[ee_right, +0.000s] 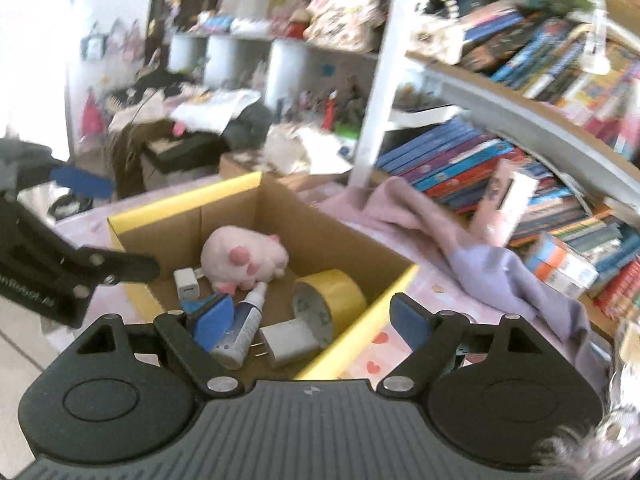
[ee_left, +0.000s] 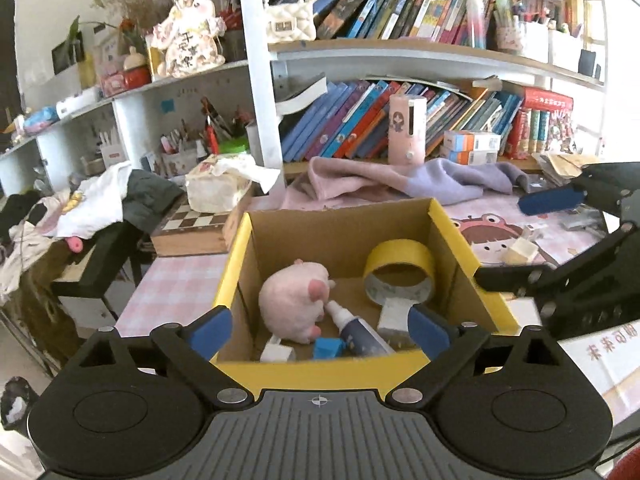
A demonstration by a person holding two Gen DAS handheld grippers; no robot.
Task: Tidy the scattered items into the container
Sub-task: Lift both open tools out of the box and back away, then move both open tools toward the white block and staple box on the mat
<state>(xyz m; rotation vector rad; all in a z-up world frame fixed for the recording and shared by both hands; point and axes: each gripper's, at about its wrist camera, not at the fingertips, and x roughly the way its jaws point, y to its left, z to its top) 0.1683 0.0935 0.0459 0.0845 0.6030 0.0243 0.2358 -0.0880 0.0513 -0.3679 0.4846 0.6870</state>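
Note:
A cardboard box with a yellow rim (ee_left: 320, 374) (ee_right: 180, 200) stands on the pink table mat. Inside lie a pink plush pig (ee_left: 292, 300) (ee_right: 240, 260), a yellow tape roll (ee_left: 400, 276) (ee_right: 332, 300), a spray bottle (ee_left: 360, 334) (ee_right: 248, 320), a white charger (ee_left: 394, 316) (ee_right: 292, 342), a small white adapter (ee_left: 276, 352) (ee_right: 186, 282) and a blue piece (ee_left: 328, 348). My left gripper (ee_left: 320, 330) (ee_right: 100, 224) hovers over the box's near-left side, open and empty. My right gripper (ee_right: 312, 318) (ee_left: 532, 240) hangs over the box's right wall, open, holding nothing.
A pink and purple cloth (ee_left: 400, 184) (ee_right: 460, 240) lies behind the box, before shelves of books. A chessboard case (ee_left: 192, 228) and a tissue box (ee_left: 220, 192) sit at the left. A small white block (ee_left: 520, 252) rests on the mat at the right.

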